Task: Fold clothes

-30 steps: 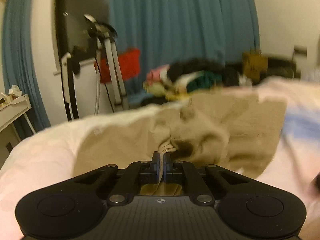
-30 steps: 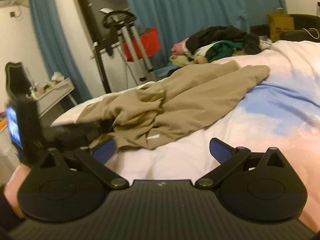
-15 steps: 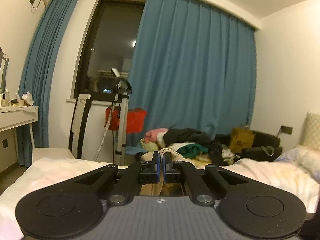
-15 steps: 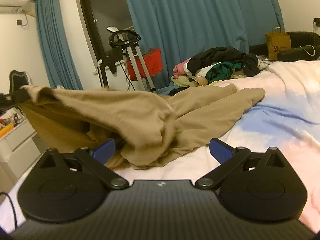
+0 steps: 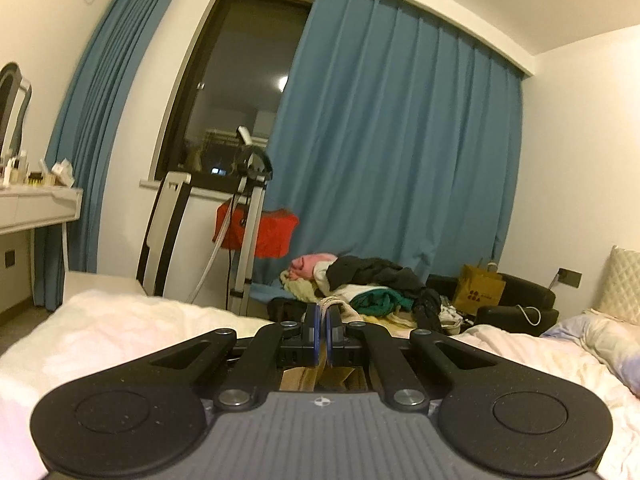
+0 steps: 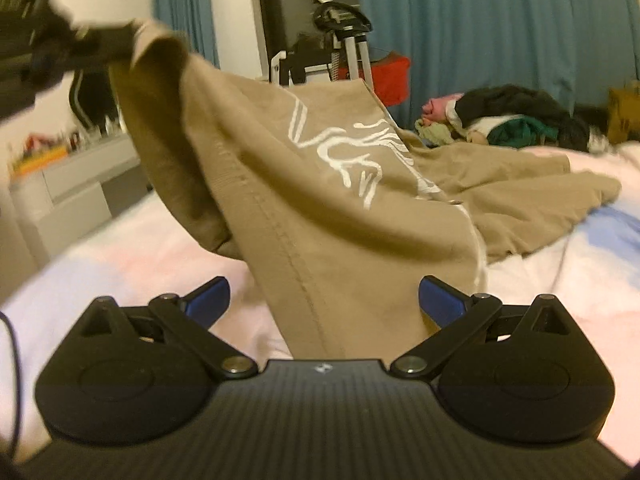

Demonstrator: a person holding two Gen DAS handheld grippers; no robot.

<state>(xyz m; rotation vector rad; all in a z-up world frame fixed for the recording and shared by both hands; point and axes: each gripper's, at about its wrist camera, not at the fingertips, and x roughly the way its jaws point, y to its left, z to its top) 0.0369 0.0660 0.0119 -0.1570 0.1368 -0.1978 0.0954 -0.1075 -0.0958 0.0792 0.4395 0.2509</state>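
Since a second ago, when it was lying crumpled on the bed (image 6: pixel 560 280), the tan garment (image 6: pixel 320 208) is now hanging in the air at one end, and the left gripper (image 5: pixel 321 322) has risen from bed level to face the blue curtain (image 5: pixel 400 160). That gripper's fingers are pressing together on a fold of the tan cloth, seen bunched at their tips in the left wrist view and gripped at upper left in the right wrist view. From there the garment is sloping down, a white printed design (image 6: pixel 360 152) showing on it, with its far end trailing on the bedding.

The right gripper (image 6: pixel 323 298) is holding its fingers wide apart, and a hanging panel of the cloth is sitting between them, not yet pinched.

The step in hand looks like lifting and opening the garment out so it can be laid flat for folding. The next move probably calls for the right gripper to close on an edge or corner opposite the left's hold, so the cloth can be spread taut.

Counted: two grippers, one tan garment being handled, and one heap of other clothes (image 5: pixel 368 284) beyond the bed, its pieces too tangled to count.
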